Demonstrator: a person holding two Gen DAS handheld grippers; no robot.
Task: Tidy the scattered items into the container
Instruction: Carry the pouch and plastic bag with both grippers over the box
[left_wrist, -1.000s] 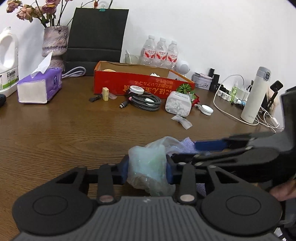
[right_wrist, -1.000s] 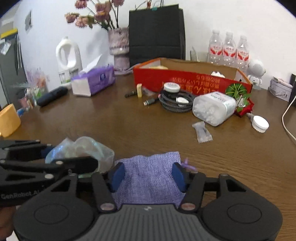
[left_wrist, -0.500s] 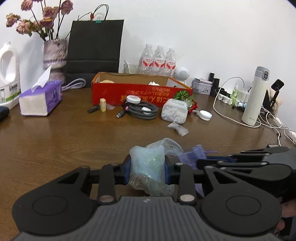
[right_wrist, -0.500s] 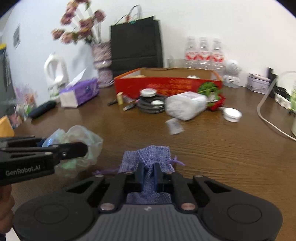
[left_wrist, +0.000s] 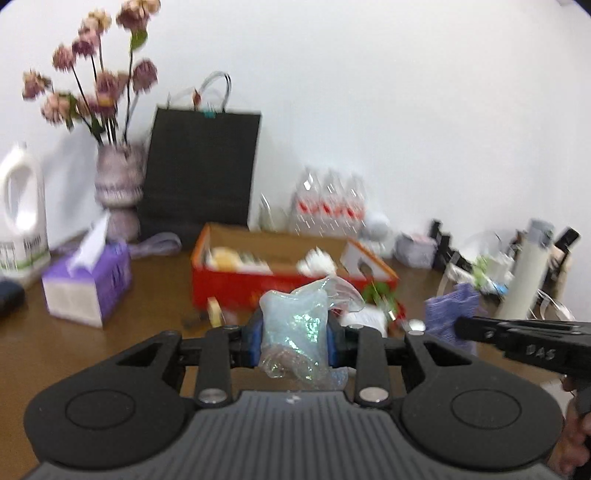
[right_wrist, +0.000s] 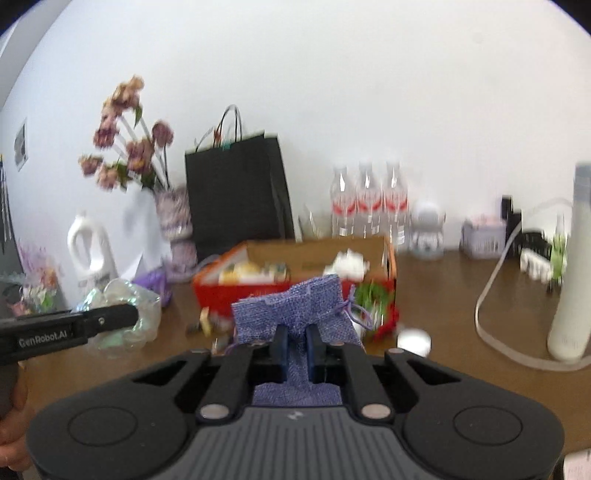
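Note:
My left gripper (left_wrist: 294, 341) is shut on a crumpled clear plastic bag (left_wrist: 295, 325) and holds it above the table; the bag also shows in the right wrist view (right_wrist: 122, 314). My right gripper (right_wrist: 294, 345) is shut on a purple woven pouch (right_wrist: 295, 310), lifted off the table; the pouch shows in the left wrist view (left_wrist: 452, 312) too. The red cardboard box (left_wrist: 229, 282) with several items inside stands ahead of both grippers, also in the right wrist view (right_wrist: 236, 291). Small scattered items lie in front of the box, blurred.
A purple tissue box (left_wrist: 86, 291), white jug (left_wrist: 22, 225), flower vase (left_wrist: 118, 192) and black paper bag (left_wrist: 201, 170) stand left and behind. Water bottles (right_wrist: 369, 206), a white thermos (right_wrist: 570, 266) and cables (right_wrist: 491, 314) are at right.
Both grippers have risen off the table with their loads and moved toward the red box. The right gripper closed on the pouch between one second and half a second ago.

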